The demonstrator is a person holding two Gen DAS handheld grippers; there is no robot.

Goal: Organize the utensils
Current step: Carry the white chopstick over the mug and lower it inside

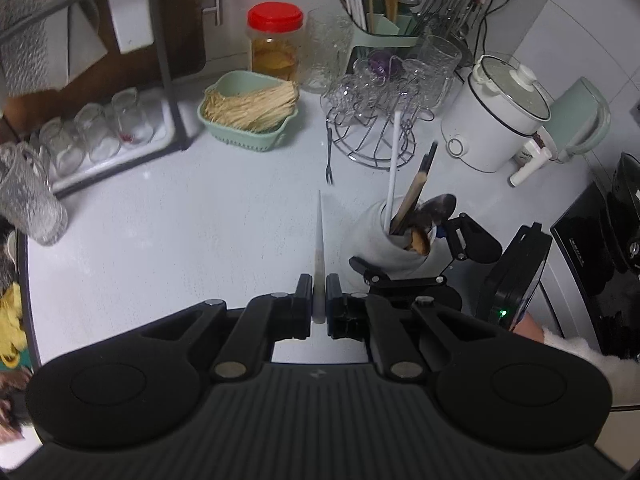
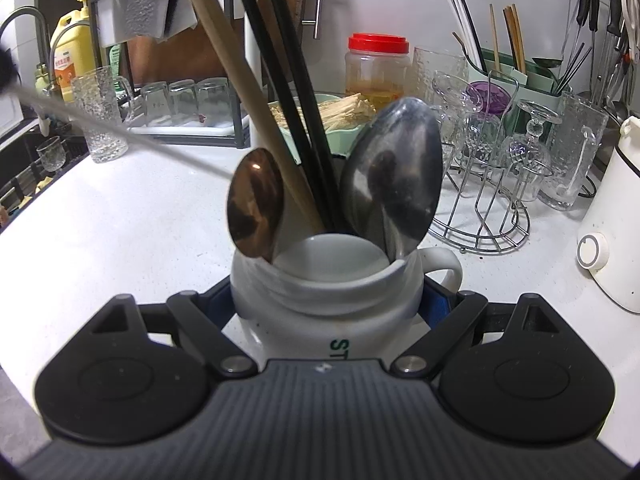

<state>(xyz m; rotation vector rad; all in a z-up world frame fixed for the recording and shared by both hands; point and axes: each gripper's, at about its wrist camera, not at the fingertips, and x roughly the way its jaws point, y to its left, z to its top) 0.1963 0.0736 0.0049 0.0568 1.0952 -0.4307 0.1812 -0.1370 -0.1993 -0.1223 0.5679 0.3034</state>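
My left gripper point(image 1: 319, 284) is shut on a thin pale grey chopstick point(image 1: 319, 232), held above the white counter point(image 1: 180, 220) and pointing away from me. In the right wrist view the same chopstick point(image 2: 120, 134) crosses in from the left. My right gripper point(image 2: 326, 300) is shut on a white mug point(image 2: 288, 320). The mug holds a copper spoon point(image 2: 254, 204), a steel spoon point(image 2: 396, 176), a wooden chopstick point(image 2: 240, 92) and black chopsticks point(image 2: 296, 100). From the left wrist, the mug point(image 1: 380, 236) and the right gripper point(image 1: 416, 256) are just right of my fingers. A small black fork point(image 1: 329, 156) lies on the counter beyond.
A green utensil holder point(image 1: 380, 36) with chopsticks stands at the back. Before it is a wire rack of glasses point(image 1: 380, 92). A red-lidded jar point(image 1: 275, 40), a green basket of sticks point(image 1: 248, 110) and a white cooker point(image 1: 496, 116) ring the counter. A tall glass point(image 1: 28, 200) stands left.
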